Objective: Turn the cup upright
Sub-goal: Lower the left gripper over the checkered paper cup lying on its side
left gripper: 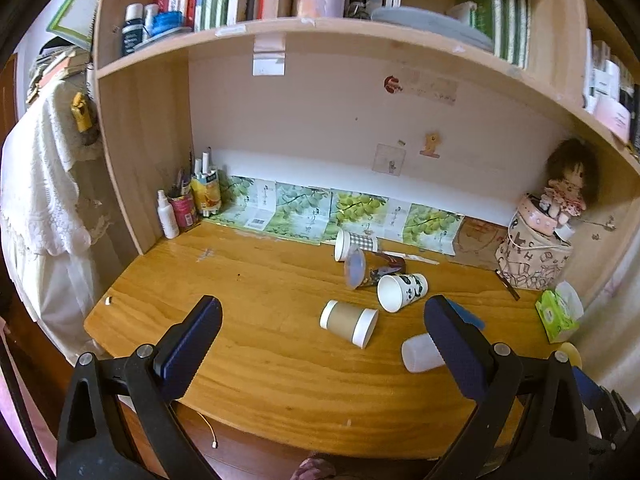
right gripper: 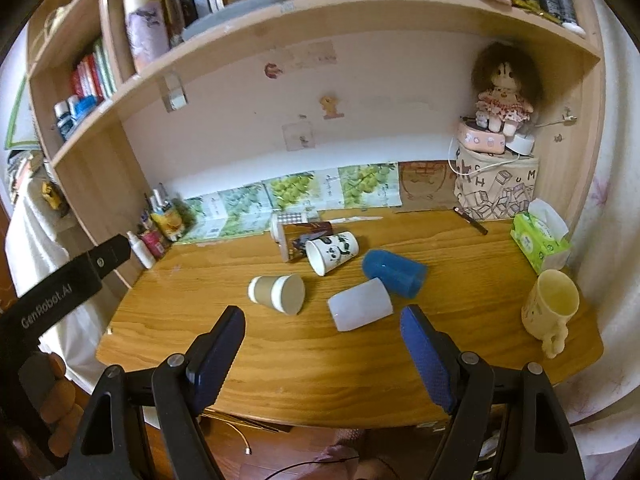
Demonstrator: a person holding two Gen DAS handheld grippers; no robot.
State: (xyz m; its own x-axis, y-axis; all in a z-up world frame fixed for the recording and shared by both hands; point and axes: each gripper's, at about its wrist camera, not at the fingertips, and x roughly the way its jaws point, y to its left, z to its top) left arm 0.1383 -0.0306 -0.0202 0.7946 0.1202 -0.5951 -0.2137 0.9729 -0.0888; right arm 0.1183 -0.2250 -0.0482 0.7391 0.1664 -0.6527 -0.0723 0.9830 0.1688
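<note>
Right wrist view: toppled cups are seen scattered on the wooden desk (right gripper: 360,364).

Both the left gripper (left gripper: 320,320) and right gripper (right gripper: 322,328) are held spread wide, nothing grasped. A brown paper cup (right gripper: 277,294), white cup (right gripper: 359,310), blue cup (right gripper: 394,272) and panda cup (right gripper: 331,253) are lying sideways mid-desk; a yellow mug (right gripper: 551,310) is standing upright at the right edge.

I read "GenRobot.AI" in pale letters on the black left gripper body (right gripper: 64,284). Scattered capitals, H, U and M among them, stand on the patterned bag (right gripper: 496,190); other print is too small for me to read.
</note>
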